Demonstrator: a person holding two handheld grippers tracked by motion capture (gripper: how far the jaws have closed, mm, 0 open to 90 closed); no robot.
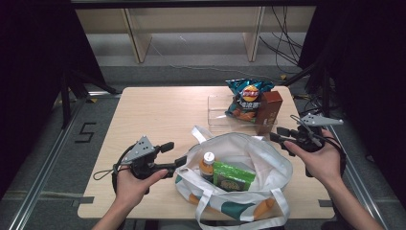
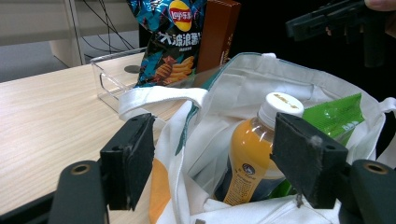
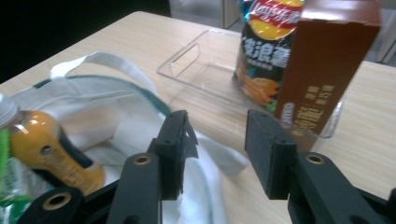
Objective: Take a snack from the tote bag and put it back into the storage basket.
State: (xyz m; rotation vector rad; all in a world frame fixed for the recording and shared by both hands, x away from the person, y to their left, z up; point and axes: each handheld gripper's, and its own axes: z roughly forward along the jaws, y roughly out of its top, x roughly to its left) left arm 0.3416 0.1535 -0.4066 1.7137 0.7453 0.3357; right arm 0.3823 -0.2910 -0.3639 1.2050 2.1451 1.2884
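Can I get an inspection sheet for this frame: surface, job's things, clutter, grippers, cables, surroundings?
Surface: light wooden table, bare at left.
Job's things: white tote bag open, holding an orange drink bottle and a green packet; clear tray behind it holds a chip bag and a brown box, both upright.
Clutter: nothing seen.
Grippers: left gripper open at the bag's rim; right gripper open, near the brown box, fingers empty.
Cables: black loop trailing from the left gripper; cords on the floor behind.
Surroundings: wooden shelving, dark curtains.
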